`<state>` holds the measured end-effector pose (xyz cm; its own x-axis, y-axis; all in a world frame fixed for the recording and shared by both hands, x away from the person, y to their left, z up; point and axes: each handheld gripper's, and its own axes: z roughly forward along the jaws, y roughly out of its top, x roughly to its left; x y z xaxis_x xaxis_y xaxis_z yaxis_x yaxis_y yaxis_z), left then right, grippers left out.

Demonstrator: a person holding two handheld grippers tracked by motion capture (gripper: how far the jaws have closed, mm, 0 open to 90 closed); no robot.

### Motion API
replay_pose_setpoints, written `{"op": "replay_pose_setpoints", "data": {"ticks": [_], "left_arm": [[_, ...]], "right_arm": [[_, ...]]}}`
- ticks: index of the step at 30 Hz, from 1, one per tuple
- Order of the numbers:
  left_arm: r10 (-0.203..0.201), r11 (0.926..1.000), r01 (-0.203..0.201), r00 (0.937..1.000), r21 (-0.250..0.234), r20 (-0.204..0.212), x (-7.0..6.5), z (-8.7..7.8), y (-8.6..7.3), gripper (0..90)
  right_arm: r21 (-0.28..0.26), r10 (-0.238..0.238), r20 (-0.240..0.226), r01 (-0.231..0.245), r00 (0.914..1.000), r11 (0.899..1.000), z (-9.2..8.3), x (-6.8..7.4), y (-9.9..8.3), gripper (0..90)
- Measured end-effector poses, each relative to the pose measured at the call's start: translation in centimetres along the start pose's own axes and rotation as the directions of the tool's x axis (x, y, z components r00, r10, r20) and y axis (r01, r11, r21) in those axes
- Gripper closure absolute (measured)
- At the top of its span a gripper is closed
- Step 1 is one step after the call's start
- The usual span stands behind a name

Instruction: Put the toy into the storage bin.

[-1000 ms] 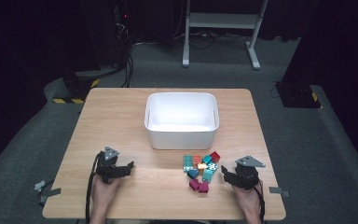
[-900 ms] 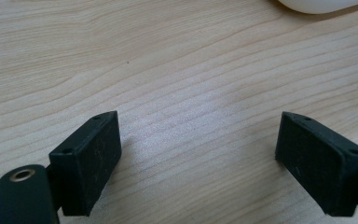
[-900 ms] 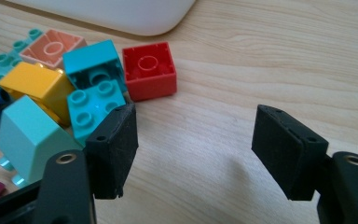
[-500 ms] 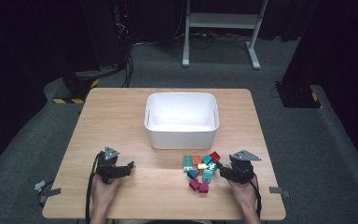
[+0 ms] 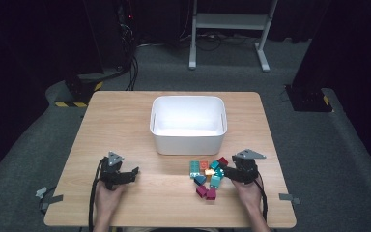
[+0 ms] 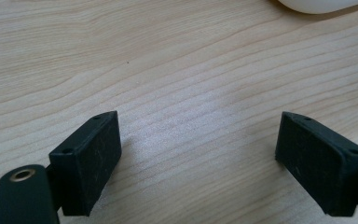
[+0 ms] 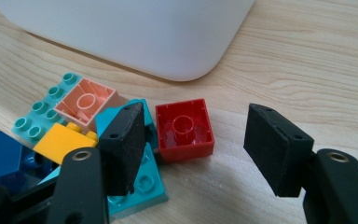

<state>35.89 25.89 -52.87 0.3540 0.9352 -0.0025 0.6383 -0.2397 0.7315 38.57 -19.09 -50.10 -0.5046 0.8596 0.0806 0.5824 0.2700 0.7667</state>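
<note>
- Bricks: a small red plastic building brick [image 7: 185,129] lies upside down on the light wooden table [image 5: 125,121], hollow underside and round inner tube showing, at the edge of a loose pile of coloured plastic bricks [image 5: 207,176] just in front of the white plastic tub [image 5: 188,123].
- Right gripper [image 7: 196,149]: its black jaws have just been closing around the red brick, which sits between them; neither pad presses on it.
- Left gripper [image 6: 198,149]: jaws spread wide over bare wood, grasping nothing.
- Hard to read: one jaw covers part of a teal brick [image 7: 144,182]; a dark blue brick [image 7: 0,161] is cut off, possibly stacked on another.
- Room: grey carpet [image 5: 319,159], dark surroundings, white metal stand [image 5: 229,21] behind.
</note>
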Motion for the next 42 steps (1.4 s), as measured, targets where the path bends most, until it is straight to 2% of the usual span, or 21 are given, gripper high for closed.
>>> {"op": "replay_pose_setpoints", "data": {"ticks": [14,24,26,34,36,42], "left_arm": [[-0.002,1.0,0.002,1.0,-0.001,0.0,0.0,0.0,0.0,14.4],[-0.001,1.0,0.001,1.0,-0.001,0.0,0.0,0.0,0.0,14.3],[-0.001,1.0,0.001,1.0,-0.001,0.0,0.0,0.0,0.0,14.4],[-0.001,1.0,0.001,1.0,-0.001,0.001,0.0,0.0,0.0,14.3],[-0.002,1.0,0.002,1.0,-0.001,0.0,0.0,0.0,0.0,14.4],[-0.001,1.0,0.001,1.0,-0.001,0.0,0.0,0.0,0.0,14.4]], "right_arm": [[0.033,-0.006,0.0,0.006,1.0,0.999,1.1,-0.2,0.2,43.1],[0.059,-0.014,0.002,0.014,0.9999,0.998,1.8,-0.4,-0.1,50.9],[0.069,-0.018,0.001,0.018,0.9998,0.997,1.9,-0.4,-0.3,55.9],[0.054,-0.038,-0.001,0.038,0.9993,0.998,1.7,-0.4,-0.3,58.9],[0.042,-0.028,-0.005,0.028,0.9996,0.999,1.3,-0.4,-0.2,59.0],[0.038,-0.049,-0.015,0.05,0.9987,0.998,0.2,-0.3,0.3,59.0]]}}
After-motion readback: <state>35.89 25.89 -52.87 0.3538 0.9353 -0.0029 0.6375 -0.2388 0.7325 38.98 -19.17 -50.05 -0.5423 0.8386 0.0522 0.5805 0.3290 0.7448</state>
